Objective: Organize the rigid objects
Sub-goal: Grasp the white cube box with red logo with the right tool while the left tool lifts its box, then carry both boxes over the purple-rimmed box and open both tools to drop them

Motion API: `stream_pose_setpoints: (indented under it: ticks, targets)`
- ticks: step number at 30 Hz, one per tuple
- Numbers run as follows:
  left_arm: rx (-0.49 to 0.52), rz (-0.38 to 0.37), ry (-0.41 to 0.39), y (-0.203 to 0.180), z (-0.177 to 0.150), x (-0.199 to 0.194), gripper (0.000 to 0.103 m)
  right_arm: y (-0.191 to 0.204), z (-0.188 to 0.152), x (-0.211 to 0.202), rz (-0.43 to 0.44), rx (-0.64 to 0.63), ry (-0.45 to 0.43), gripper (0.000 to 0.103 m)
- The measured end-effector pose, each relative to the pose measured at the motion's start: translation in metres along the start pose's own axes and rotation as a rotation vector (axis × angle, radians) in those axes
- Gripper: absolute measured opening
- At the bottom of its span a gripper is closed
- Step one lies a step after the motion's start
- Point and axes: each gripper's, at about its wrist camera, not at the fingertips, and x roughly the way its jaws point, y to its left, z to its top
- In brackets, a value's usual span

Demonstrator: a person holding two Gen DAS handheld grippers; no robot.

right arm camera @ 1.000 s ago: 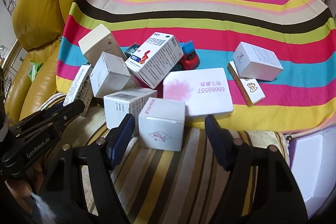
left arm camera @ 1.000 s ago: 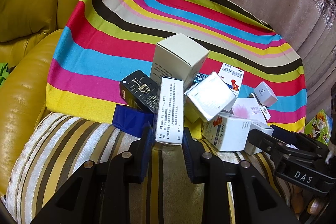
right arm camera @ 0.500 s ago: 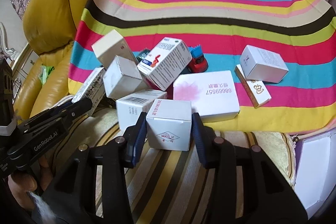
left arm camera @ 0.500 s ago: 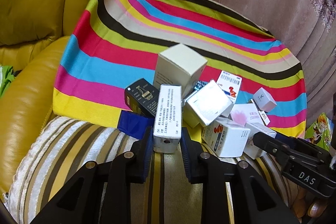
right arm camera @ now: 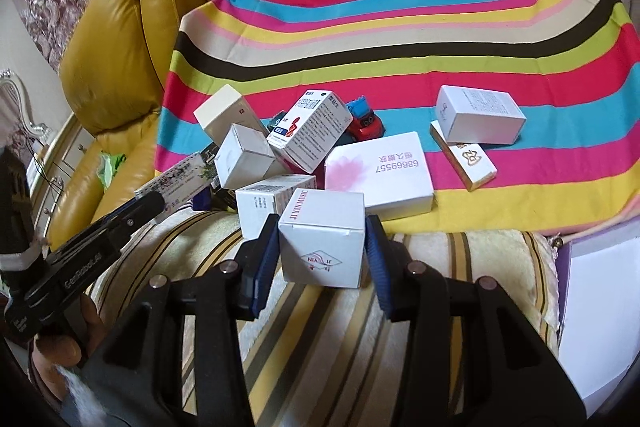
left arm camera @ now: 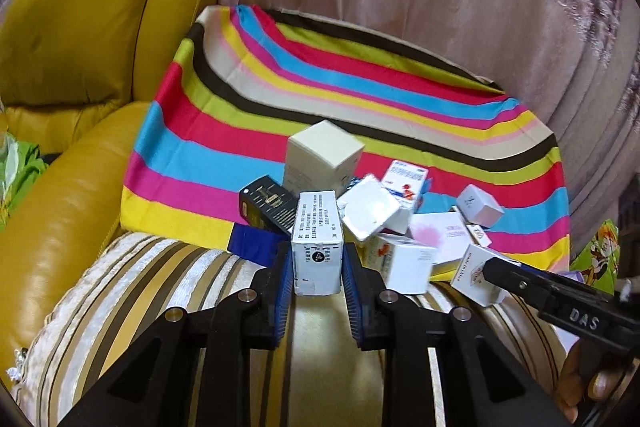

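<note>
The flat white box with the pink flower (right arm camera: 380, 171) carries upside-down print, the number 68669557. The white box held in the right claw (right arm camera: 322, 243) reads JIYIN MUSIC along its top edge, probably. The other claw's arm is marked DAS (left arm camera: 584, 319) in the left view, GenRobot.AI (right arm camera: 82, 273) in the right

I count ten cartons, one red toy car (right arm camera: 365, 122), one striped cloth (right arm camera: 400, 27) and two grippers from here.
</note>
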Motion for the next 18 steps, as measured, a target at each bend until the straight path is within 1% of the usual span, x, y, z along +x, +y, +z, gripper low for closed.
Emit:
stream_pose_setpoints:
  ticks: [9, 14, 18]
  targets:
    - [0.152, -0.078, -0.021, -0.048, -0.006, -0.014, 0.025, -0.027, -0.012, -0.023, 0.02, 0.073, -0.019, 0.046]
    - [0.234, -0.152, 0.011, -0.083, -0.007, -0.011, 0.025, -0.049, -0.02, -0.041, 0.04, 0.145, -0.038, 0.046]
    - [0.291, -0.216, 0.034, -0.114, -0.011, -0.009, 0.025, -0.068, -0.028, -0.057, 0.033, 0.193, -0.056, 0.046]
